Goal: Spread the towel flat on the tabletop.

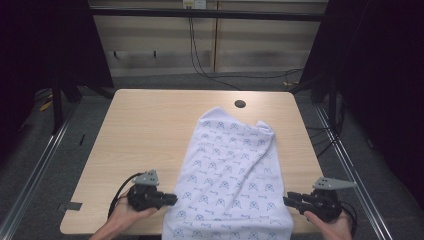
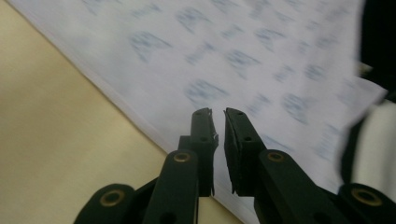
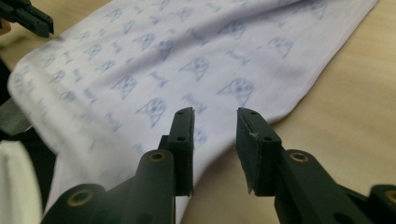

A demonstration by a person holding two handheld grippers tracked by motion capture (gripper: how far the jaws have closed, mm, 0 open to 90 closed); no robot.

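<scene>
We see a white cloth [image 1: 232, 175] printed with small blue motifs lying on the light wooden table [image 1: 145, 130], stretched lengthwise from near the small dark hole [image 1: 240, 104] at the far edge down to the near edge, where its lower end hangs over. Its far end is rumpled into two soft peaks, while the near half lies flat. Our left gripper [image 1: 172, 199] sits near the near edge of the table, just beside the cloth's left border, its jaws pointing toward the fabric. In the left gripper view [image 2: 218, 112] the jaws stand a narrow slit apart with nothing between them, their tips hovering over the cloth's hemmed edge, where the fabric meets the bare wood. Our right gripper [image 1: 286, 200] is at the cloth's right border, close to the table's near right corner, also aimed inward at the fabric. In the right gripper view [image 3: 215, 114] its jaws stand clearly apart, with nothing clamped; the cloth's edge lies beneath and ahead of them, and the left gripper [image 3: 28, 16] appears at the far side of the cloth. Neither gripper's pads press on the cloth.
</scene>
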